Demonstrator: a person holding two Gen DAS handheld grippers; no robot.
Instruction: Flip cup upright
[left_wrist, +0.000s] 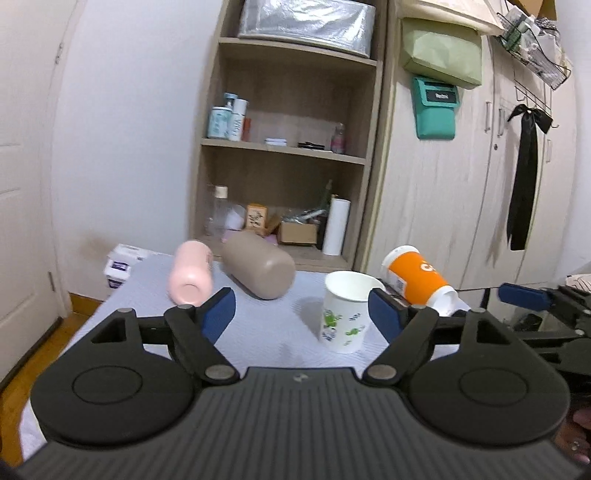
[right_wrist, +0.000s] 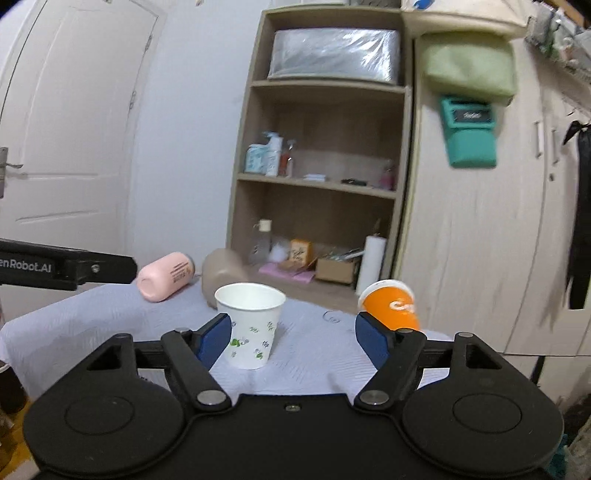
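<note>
A surface covered with a pale grey-blue quilted cloth carries everything, with a tall light-wood open shelf unit standing behind it. The left hand-held gripper hangs over the near part of the cloth with its blue-padded fingers spread wide and nothing between them. The right hand-held gripper is likewise spread wide and holds nothing; from the left wrist view one of its blue pads shows at the far right.

A taupe rounded plastic bottle lies on its side near the back edge, and a pale pink cylindrical bottle lies just beside it to the left, its base facing the camera. An orange paper cup with a white rim lies tipped on its side at the right of the cloth. The white paper cup printed with small green figures stands upright with its mouth up, near the middle of the cloth, just left of the orange cup and apart from both grippers.
</note>
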